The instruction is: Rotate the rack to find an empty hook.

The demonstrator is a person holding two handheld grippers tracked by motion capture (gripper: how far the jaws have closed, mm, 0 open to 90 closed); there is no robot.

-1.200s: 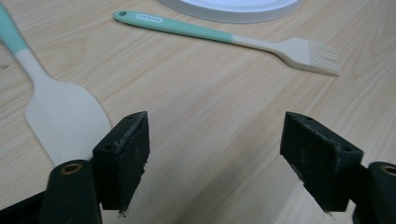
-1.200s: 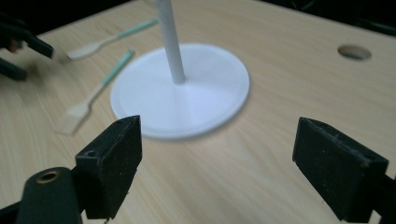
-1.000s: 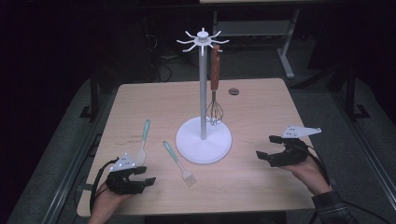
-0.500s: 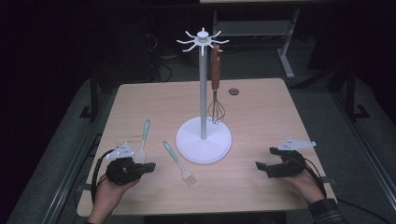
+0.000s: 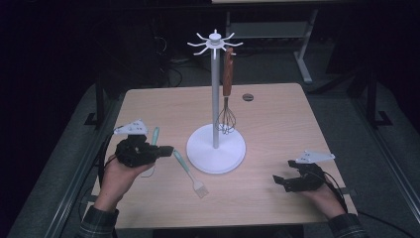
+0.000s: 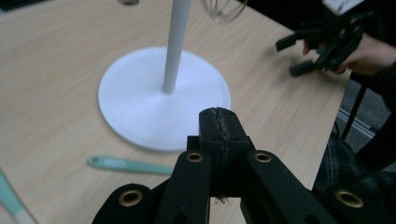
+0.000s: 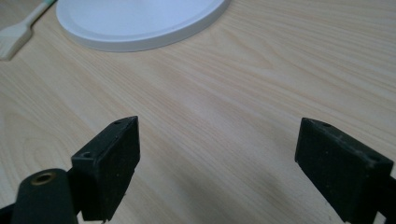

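A white utensil stand (image 5: 208,157) rises mid-table, and a wooden-handled whisk (image 5: 228,79) hangs from its hooked top. A teal-handled brush (image 5: 187,171) lies in front of the base. A teal spatula (image 5: 155,135) lies to the left. My left gripper (image 5: 167,148) hovers above the table between these two, pointing at the stand. In the left gripper view its jaws (image 6: 219,123) are pressed together with nothing between them, the brush handle (image 6: 126,164) below. My right gripper (image 5: 280,181) rests low at the near right, open (image 7: 212,158) over bare wood.
A small dark round disc (image 5: 247,97) lies on the table behind the stand. The table's near edge runs just below both hands. Dark floor and table legs surround the table. The right gripper (image 6: 292,57) shows far off in the left gripper view.
My left gripper has lifted off the table by the spatula, swung toward the stand, and its jaws have shut empty. My right gripper has sunk toward the near edge.
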